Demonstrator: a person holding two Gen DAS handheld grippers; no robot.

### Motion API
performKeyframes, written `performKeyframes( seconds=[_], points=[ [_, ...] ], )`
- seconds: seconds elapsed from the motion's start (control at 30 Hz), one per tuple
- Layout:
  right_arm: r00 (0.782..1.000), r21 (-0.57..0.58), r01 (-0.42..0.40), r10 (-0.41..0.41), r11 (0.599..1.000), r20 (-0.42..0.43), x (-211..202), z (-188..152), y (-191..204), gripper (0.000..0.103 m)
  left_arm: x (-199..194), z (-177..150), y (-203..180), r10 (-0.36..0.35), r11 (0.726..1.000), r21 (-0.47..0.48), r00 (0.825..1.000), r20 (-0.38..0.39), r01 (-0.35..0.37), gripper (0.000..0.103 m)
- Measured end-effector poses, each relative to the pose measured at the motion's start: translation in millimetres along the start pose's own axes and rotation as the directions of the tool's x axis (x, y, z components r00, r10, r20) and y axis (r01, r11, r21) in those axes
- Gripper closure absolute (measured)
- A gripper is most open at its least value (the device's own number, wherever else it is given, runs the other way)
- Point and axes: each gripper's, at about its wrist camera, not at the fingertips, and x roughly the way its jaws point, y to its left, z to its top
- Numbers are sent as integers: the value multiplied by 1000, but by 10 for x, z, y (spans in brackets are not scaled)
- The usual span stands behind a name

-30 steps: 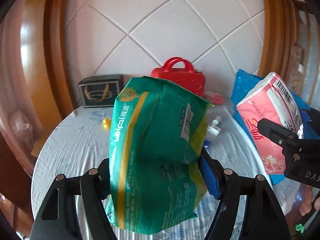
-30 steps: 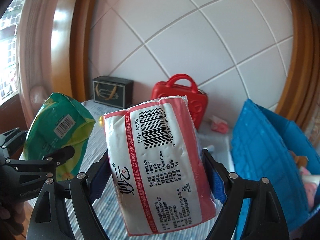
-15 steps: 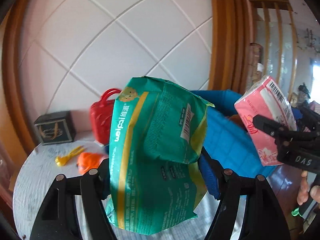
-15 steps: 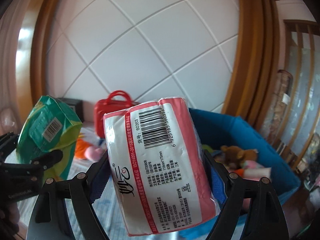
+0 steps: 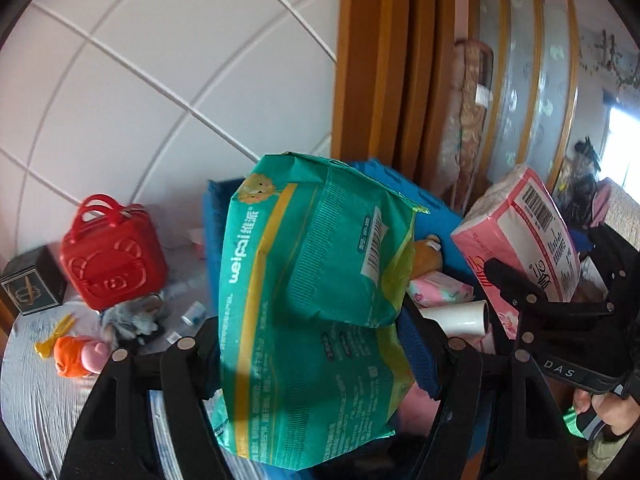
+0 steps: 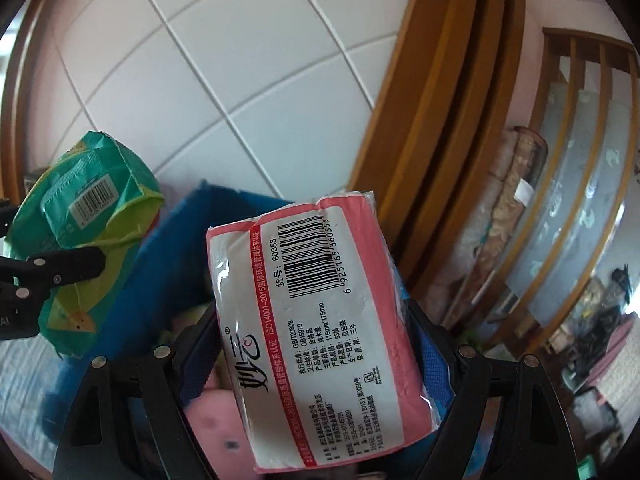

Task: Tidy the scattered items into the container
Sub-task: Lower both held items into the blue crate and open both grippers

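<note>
Left wrist view: the left gripper [image 5: 316, 344] clamps a green pack [image 5: 312, 304], which hides most of the blue bin [image 5: 404, 188] behind it. The right gripper [image 6: 316, 344] grips a pink tissue pack [image 6: 320, 320] over the bin; the contents beneath are blurred, possibly soft toys. A red case [image 5: 114, 256] stands on the table [image 5: 36, 392].

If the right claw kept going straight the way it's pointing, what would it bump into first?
Probably the blue bin. The right claw is shut on a pink tissue pack and points down toward the bin's open top, so the pack would likely land on the things already inside. Depth is hard to judge here.
</note>
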Motion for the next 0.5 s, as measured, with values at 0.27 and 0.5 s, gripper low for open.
performKeyframes(
  seconds=[0.27,0.5],
  points=[
    [985,22,-51,54,998,-162,827,-290,-454,18,973,-8,-666,67,995,83,965,-254,-47,32],
    [959,-30,-72,61,997,-275,1131,-478,-406,19,1312,-128,-711,96,994,83,931,-352,-71,27]
  ],
)
